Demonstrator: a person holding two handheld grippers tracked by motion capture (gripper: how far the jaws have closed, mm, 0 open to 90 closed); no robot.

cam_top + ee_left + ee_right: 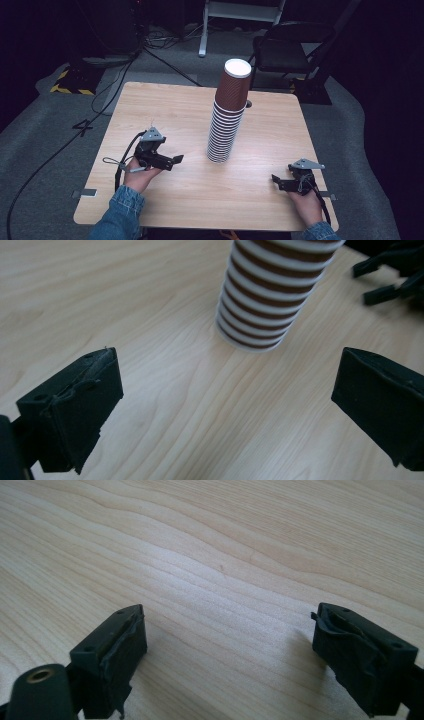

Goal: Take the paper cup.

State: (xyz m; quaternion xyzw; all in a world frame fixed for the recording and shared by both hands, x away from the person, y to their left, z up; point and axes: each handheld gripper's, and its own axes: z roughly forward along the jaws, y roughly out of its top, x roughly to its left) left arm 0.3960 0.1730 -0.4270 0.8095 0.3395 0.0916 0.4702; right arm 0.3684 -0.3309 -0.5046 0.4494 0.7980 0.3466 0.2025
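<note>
Your left hand-held gripper [172, 161] rests low over the bench [165, 105], and its jaws are wide apart with nothing between them. In the left gripper view you look along those two black jaws at bare wood, and the stack of cups [272, 295] stands just ahead of them, a little toward the jaw on the right of that view. No jaw touches the stack.

The stack of cups [229, 112] is tall. It stands upside down on the bench, with brown ribbed sides and white rims that make stripes all the way up. The top cup sticks out more than the others, and its white bottom faces up. From above, the stack is between your two hands, nearer to your left hand-held gripper than to the other one.

Your right hand-held gripper [278, 181] is near the front edge of the bench, well apart from the stack. Its jaws are open too, and they hold nothing. In the right gripper view there is plain wood between the two black jaws.

In the left gripper view you can see the right hand-held gripper [395, 275] far off, past the stack.

Behind the bench, on the floor, a dark chair [295, 47] stands.
</note>
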